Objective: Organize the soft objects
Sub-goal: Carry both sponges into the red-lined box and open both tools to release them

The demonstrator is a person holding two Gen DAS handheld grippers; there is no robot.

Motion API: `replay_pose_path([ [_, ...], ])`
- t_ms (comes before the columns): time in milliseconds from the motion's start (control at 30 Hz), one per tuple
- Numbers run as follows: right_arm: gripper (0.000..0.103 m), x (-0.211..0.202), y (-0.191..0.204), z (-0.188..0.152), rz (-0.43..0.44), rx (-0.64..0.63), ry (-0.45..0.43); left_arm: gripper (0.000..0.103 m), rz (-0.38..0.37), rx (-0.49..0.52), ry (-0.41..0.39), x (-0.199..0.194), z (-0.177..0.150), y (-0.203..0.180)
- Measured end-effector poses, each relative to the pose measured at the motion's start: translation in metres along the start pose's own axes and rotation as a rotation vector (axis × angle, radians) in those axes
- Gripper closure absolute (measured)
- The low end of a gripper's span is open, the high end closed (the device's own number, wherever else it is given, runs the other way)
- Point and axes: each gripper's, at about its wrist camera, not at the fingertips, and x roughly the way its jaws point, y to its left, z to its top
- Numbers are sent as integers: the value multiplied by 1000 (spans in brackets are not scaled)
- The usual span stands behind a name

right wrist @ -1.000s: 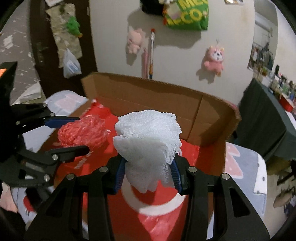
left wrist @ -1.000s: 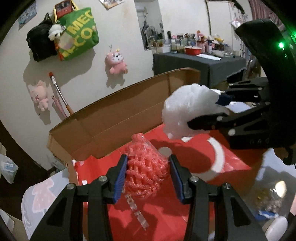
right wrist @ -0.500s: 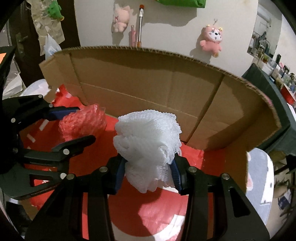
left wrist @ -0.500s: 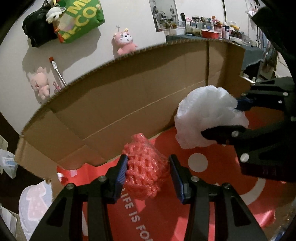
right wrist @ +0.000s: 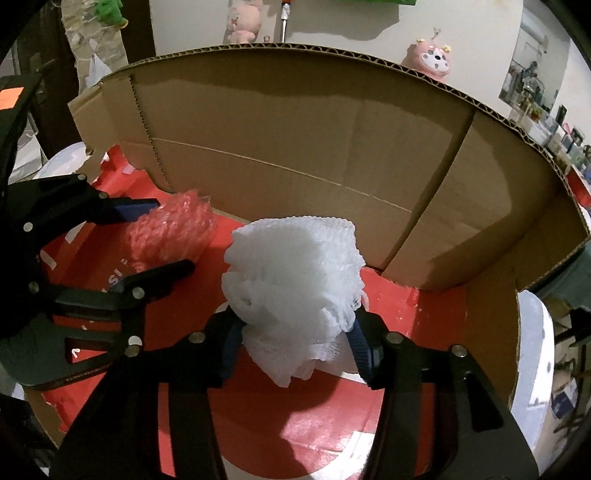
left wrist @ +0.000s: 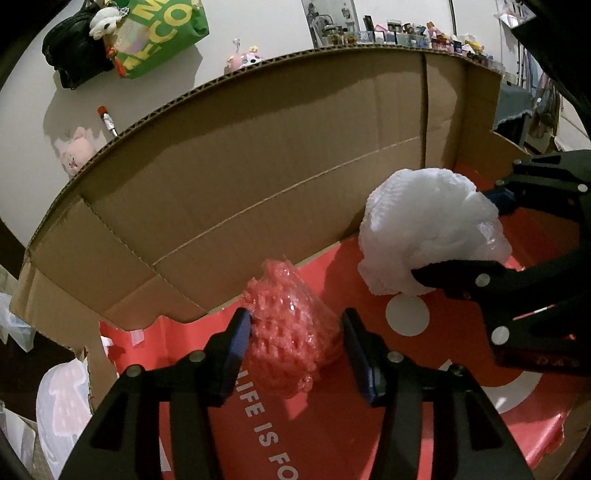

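The left hand-held gripper is closed on a pink foam net, which is gripped between the blue pads just above the red liner of the cardboard box. The right hand-held gripper is closed on a white foam net, which is held beside the pink one, nearer the right end wall of the box. Both bundles are inside the box walls; whether either touches the floor of the box cannot be told.

Risks, as judged:
- Both nets are light and springy. On release, they may be expected to expand and roll, or to cling to a pad and be lifted out again.
- The two grippers are held close together. A finger of one could be knocked against the other, or against the neighbouring bundle, when the jaws are opened.
- The back wall is a tall, loose flap. It could be pushed outward if a gripper is carried further forward.
- The glossy liner appears slick, so a dropped net may slide.

Surface and room: the box is lined in red with white print and white circles. It is set on a pale patterned covering; what lies under it is not shown. Behind it, a light wall is hung with a green tote bag, a black bag and pink plush toys. A cluttered table with a dark cloth is seen at far right.
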Motion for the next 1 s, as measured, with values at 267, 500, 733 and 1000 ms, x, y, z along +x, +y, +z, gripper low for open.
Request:
replay_pose_path([
  [267,41,2,1,0,-12,1,1,44,-1,-24,6,0,-2,1],
  [500,30,-2,-1,0,-32,7,-21,31,-2,-45,0,-4,-4,6],
  [733,26,-16,-2,1,-48,8,-52,21,24,-94,-34,-21,-7,13],
  [1000,26,-63,0,-6,-55,30,-113,11,29,-171,-121,-81,-21,16],
])
